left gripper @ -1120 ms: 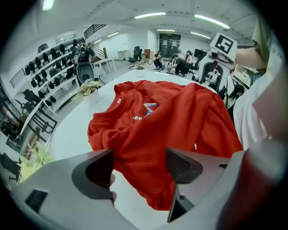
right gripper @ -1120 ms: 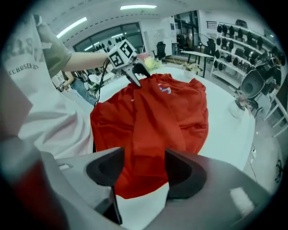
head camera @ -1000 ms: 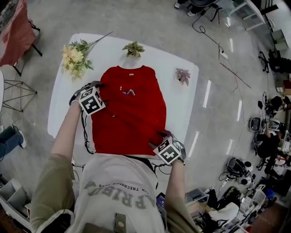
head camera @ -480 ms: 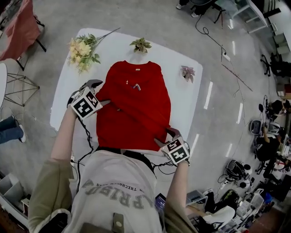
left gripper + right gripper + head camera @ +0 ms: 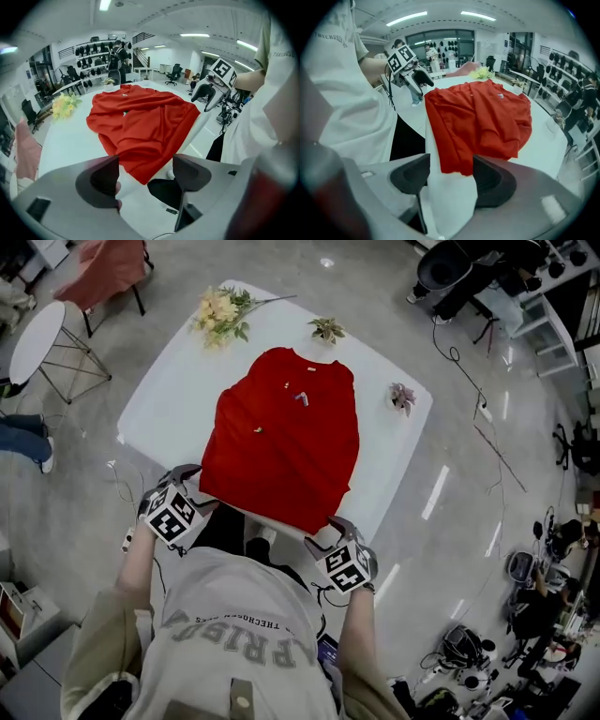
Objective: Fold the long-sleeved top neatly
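The red top [image 5: 281,442] lies spread mid-frame on the white worktop [image 5: 159,404], hem towards the bottom edge. It looks soft, light and limp, so pinch the hem corners. The left tool [image 5: 199,489] and right tool [image 5: 326,532] gape, released.

Matt cloth top [image 5: 281,442]; glossy tbl [image 5: 169,399]

White lettered T-shirt [image 5: 234,629] has olive sleeves [image 5: 98,643].

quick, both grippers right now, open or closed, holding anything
left gripper: open, holding nothing
right gripper: open, holding nothing; red top hem just ahead, ungripped
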Demonstrator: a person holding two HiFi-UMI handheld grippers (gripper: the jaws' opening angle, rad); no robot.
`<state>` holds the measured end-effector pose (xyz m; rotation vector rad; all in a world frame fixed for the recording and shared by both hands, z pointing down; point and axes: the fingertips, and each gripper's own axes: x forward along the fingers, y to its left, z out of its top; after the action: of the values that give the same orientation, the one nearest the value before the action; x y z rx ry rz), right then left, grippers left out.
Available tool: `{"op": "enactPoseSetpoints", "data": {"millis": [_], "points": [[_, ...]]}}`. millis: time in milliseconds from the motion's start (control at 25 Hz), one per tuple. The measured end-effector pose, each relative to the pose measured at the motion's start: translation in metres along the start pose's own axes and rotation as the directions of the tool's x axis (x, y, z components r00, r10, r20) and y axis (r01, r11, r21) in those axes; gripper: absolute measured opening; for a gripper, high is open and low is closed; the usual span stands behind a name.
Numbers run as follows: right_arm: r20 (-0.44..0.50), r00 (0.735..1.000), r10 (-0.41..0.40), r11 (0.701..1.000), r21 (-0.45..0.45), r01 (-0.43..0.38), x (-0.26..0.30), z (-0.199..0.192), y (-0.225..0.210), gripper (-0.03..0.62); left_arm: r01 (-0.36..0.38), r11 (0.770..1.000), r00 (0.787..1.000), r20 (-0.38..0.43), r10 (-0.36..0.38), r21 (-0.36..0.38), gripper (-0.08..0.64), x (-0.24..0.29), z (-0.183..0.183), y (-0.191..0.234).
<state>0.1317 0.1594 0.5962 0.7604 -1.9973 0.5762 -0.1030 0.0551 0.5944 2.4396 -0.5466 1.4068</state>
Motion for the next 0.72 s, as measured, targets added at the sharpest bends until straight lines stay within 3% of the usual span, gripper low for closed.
{"op": "enactPoseSetpoints", "data": {"millis": [80,320,520,720], "points": [[-0.005,1.000,-0.001,0.998,-0.057,0.000,0.004,-0.006,0.007,0.276,-0.055,0.998,0.998,-0.009,0.055,-0.013,0.348,0.002,-0.013,-0.014],[-0.011,0.998,-0.067,0.981,-0.185,0.064,0.010,-0.009,0.006,0.276,-0.249,0.963,0.965,-0.054,0.255,0.103,0.348,0.009,-0.026,-0.007],[-0.063,0.991,-0.119,0.962,-0.255,0.099,0.020,-0.016,0.004,0.275,-0.270,0.953,0.953,-0.101,0.285,0.141,0.338,0.024,-0.032,0.001],[-0.099,0.983,-0.154,0.964,-0.234,0.127,0.023,-0.026,0.001,0.273,-0.281,0.953,0.955,-0.068,0.290,0.114,0.265,0.028,-0.033,0.005]]}}
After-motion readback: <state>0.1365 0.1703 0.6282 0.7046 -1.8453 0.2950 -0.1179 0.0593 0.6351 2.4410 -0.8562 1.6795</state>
